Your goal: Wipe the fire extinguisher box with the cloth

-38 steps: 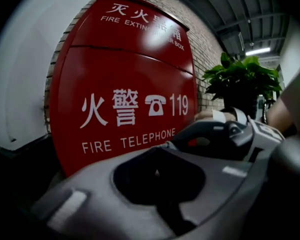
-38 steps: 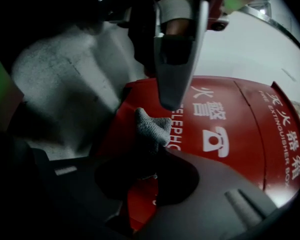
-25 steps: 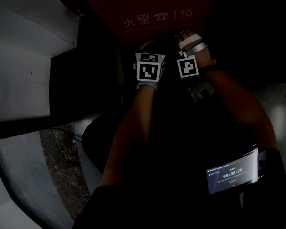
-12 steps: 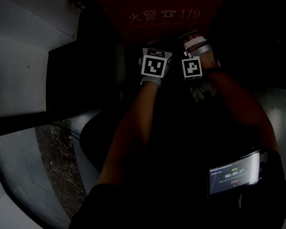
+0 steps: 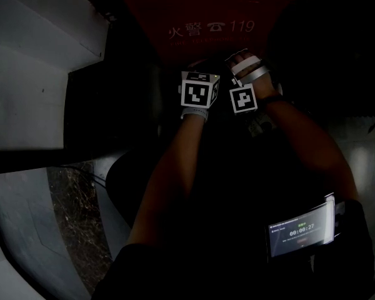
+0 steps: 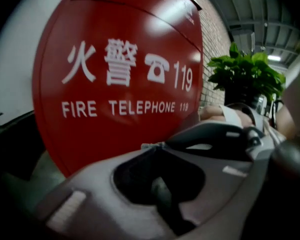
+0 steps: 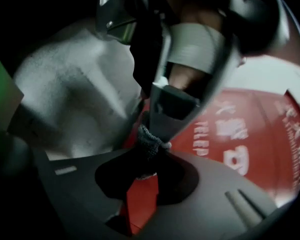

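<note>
The red fire extinguisher box (image 5: 206,17), printed "119" in white, fills the left gripper view (image 6: 115,59) and shows behind the jaws in the right gripper view (image 7: 250,149). Both grippers are held close together in front of it. A small grey knitted cloth (image 7: 148,145) sits where the two grippers' tips meet; only a scrap of the cloth (image 6: 152,145) shows in the left gripper view. My left gripper (image 6: 155,149) and right gripper (image 7: 149,156) both look shut on it. In the dim head view, their marker cubes show side by side, left (image 5: 197,94) and right (image 5: 242,99).
A white wall and ledge (image 5: 37,74) lie to the left of the box, with dark speckled floor (image 5: 75,211) below. A potted green plant (image 6: 245,74) stands by a brick wall beyond the box. A small lit screen (image 5: 300,230) sits on the right forearm.
Both grippers shifted slightly right and then back left in front of the box, staying together. Their grip on the cloth looks the same.
</note>
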### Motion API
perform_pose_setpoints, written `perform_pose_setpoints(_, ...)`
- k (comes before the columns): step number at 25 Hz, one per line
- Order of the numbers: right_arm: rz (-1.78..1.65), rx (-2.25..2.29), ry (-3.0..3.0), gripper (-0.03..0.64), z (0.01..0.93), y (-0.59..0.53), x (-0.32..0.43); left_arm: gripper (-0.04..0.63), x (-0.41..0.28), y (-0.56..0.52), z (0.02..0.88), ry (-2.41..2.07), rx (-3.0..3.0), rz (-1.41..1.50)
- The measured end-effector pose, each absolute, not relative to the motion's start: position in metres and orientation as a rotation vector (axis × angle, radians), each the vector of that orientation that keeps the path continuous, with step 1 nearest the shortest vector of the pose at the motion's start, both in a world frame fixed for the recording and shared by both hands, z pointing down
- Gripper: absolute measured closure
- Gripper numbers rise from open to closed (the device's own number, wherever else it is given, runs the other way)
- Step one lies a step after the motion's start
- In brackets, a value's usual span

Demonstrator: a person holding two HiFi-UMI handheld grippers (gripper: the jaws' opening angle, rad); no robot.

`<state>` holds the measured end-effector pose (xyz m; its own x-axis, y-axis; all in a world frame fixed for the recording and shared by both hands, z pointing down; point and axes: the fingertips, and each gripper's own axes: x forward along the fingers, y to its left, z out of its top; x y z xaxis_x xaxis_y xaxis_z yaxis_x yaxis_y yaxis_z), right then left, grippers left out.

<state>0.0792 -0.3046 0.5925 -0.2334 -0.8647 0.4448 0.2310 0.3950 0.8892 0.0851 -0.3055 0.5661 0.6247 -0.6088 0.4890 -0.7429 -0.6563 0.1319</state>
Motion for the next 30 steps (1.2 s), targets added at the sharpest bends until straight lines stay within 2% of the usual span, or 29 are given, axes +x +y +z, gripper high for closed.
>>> perform_pose_setpoints(8, -1.292, 0.774, -1.407, 0.541, 0.471, -0.284, 0.092, 0.592, 0.08, -0.288, 0.45, -1.194, 2.729, 0.424)
perform_pose_setpoints(17, -1.409, 0.975, -1.299, 0.541, 0.319, -0.29, 0.129, 0.592, 0.106, -0.288, 0.333, -1.254, 2.832, 0.22)
perform_pose_setpoints(30, -1.557, 1.152, -1.172, 0.541, 0.155, -0.305, 0.144, 0.592, 0.126, -0.295, 0.181, -1.372, 2.992, -0.014)
